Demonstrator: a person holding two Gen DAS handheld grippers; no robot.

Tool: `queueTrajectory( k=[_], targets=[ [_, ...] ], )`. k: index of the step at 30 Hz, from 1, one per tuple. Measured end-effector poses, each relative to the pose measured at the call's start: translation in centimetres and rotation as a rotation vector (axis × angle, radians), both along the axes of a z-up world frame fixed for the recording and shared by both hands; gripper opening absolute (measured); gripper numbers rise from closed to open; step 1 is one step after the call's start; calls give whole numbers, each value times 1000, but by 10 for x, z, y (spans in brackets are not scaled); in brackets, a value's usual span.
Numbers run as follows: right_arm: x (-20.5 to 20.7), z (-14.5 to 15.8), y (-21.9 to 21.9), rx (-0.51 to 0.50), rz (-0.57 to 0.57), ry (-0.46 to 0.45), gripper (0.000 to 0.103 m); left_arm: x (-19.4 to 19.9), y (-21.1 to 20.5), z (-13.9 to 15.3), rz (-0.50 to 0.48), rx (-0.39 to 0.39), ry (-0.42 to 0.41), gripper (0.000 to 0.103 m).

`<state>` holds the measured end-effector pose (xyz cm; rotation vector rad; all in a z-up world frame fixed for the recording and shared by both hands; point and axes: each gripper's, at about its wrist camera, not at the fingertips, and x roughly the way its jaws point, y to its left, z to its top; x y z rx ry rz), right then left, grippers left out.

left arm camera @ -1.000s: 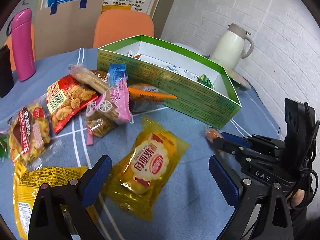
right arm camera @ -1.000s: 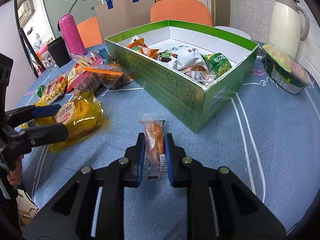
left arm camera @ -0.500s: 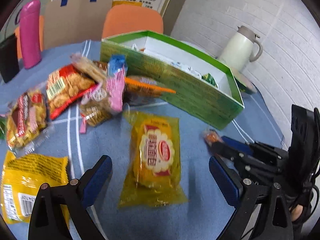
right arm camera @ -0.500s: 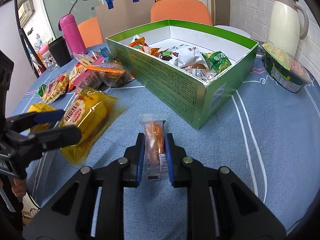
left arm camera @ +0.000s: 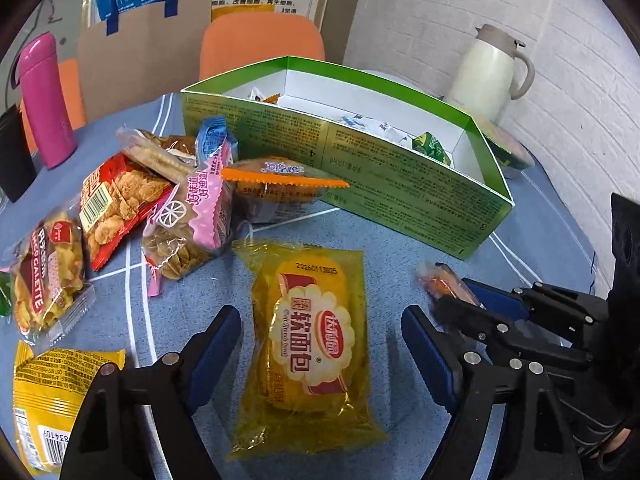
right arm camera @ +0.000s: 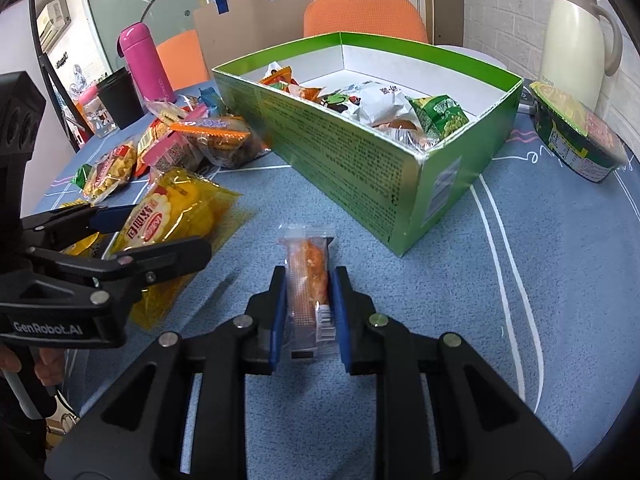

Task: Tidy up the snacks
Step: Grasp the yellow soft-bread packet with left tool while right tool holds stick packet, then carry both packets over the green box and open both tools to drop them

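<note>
Right gripper (right arm camera: 308, 300): closed on a small clear-wrapped orange snack (right arm camera: 309, 280), held just above the blue tablecloth (right arm camera: 520, 280), near the green box (right arm camera: 360, 168)'s closest corner. Left gripper (left arm camera: 320, 352): jaws wide apart, straddling a yellow bread packet (left arm camera: 312, 344) lying flat on the cloth. Box: holds several snacks. Loose snack pile (left arm camera: 160, 200): left of box. Far side: pink bottle (right arm camera: 146, 64), cream jug (right arm camera: 576, 32).

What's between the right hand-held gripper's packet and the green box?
Nothing visible. The right hand-held gripper is shut on the small orange snack packet, and only bare blue tablecloth lies between it and the green box. Only the box's near wall has to be cleared.
</note>
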<state>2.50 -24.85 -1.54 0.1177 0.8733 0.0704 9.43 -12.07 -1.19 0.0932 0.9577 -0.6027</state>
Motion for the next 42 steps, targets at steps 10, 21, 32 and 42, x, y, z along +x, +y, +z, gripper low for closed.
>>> queueTrajectory(
  k=[10, 21, 32, 42],
  targets=[
    [-8, 12, 1, 20, 7, -34, 22, -2, 8, 3, 39, -11, 7, 38],
    [-19, 70, -10, 17, -59, -229, 22, -11, 7, 73, 3, -111, -132, 38],
    [5, 89, -44, 19, -188, -289, 22, 23, -30, 111, 2, -170, -180, 38],
    [34, 69, -63, 44, -201, -260, 22, 59, -69, 98, 7, -155, -164, 38]
  ],
)
